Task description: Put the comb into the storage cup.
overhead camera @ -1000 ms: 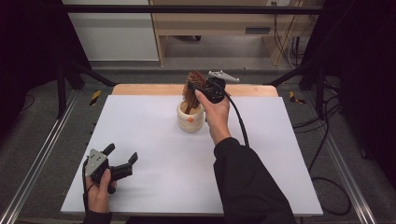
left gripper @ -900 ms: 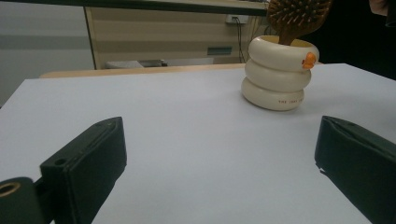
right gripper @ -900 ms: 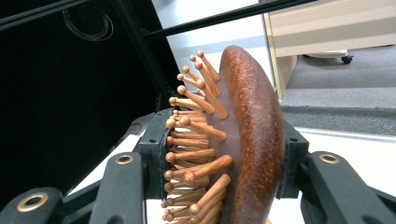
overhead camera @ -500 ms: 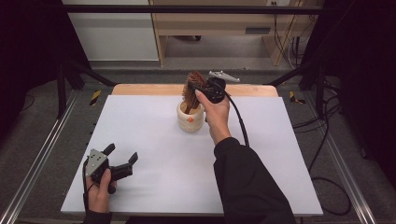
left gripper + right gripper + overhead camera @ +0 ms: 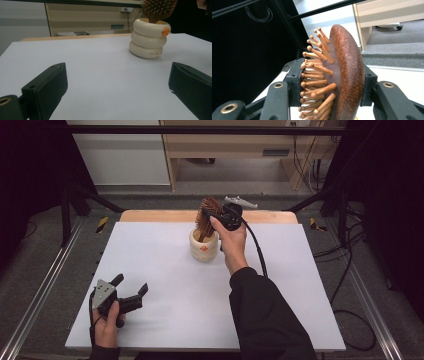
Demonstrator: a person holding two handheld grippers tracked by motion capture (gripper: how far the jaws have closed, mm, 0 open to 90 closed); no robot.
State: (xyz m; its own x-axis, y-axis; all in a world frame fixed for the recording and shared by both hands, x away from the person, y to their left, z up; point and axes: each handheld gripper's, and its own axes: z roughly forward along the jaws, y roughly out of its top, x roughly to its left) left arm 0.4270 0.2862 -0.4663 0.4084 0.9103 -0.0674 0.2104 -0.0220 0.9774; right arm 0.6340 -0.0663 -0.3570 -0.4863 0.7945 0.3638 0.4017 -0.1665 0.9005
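Nearest the person, the left tool [image 5: 131,289] hovers low over the white counter [image 5: 165,270], its jaws spread wide with nothing between them. Farther back, the right tool [image 5: 332,90] clamps the head of a brown wooden hairbrush [image 5: 206,215], one jaw against the peg bristles and the other on the glossy reddish back. The hairbrush stands handle-down in a cream holder [image 5: 149,38] shaped like three stacked rings, with an orange mark on its top ring. Small dark lettering on the bottom ring is too small to read.
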